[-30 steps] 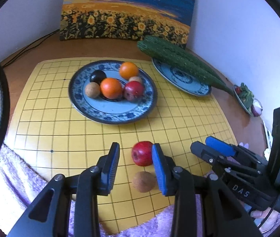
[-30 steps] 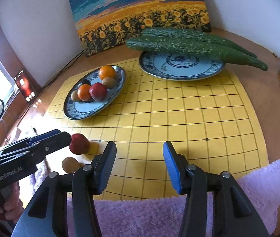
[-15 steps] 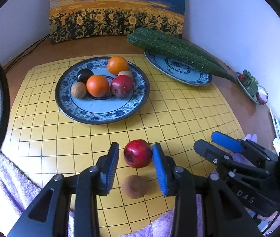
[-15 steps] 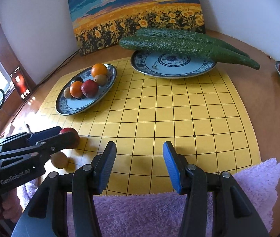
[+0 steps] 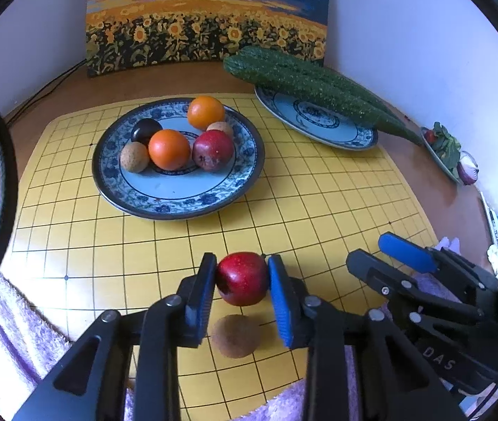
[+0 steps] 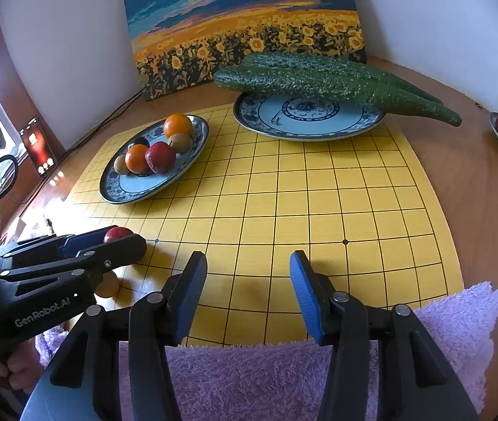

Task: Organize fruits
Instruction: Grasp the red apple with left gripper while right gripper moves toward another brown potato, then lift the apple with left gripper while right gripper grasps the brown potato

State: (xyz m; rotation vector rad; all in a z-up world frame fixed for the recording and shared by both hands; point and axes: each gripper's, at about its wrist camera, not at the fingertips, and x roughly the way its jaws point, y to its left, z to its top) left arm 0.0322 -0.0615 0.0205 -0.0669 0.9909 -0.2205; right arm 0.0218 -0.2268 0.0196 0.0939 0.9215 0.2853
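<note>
Red apple gripped in the left tongs, above the yellow grid board.

The red apple (image 5: 242,278) sits between the two pads of the left tongs (image 5: 242,293), which are closing on it and touch it on both sides. Just below it a brown round fruit (image 5: 235,335) lies on the grid board (image 5: 319,210), near the purple towel (image 6: 249,379). Farther on the board, the fruit plate (image 5: 179,203) holds two oranges, another red apple, a dark fruit and two brown ones. Beside it, a second plate (image 5: 319,129) carries long green cucumbers (image 5: 305,80). The right tongs (image 6: 248,291) stand open over the board with nothing between them. A sunflower painting (image 6: 245,28) leans on the wall at the back of the desk (image 6: 477,175).
</note>
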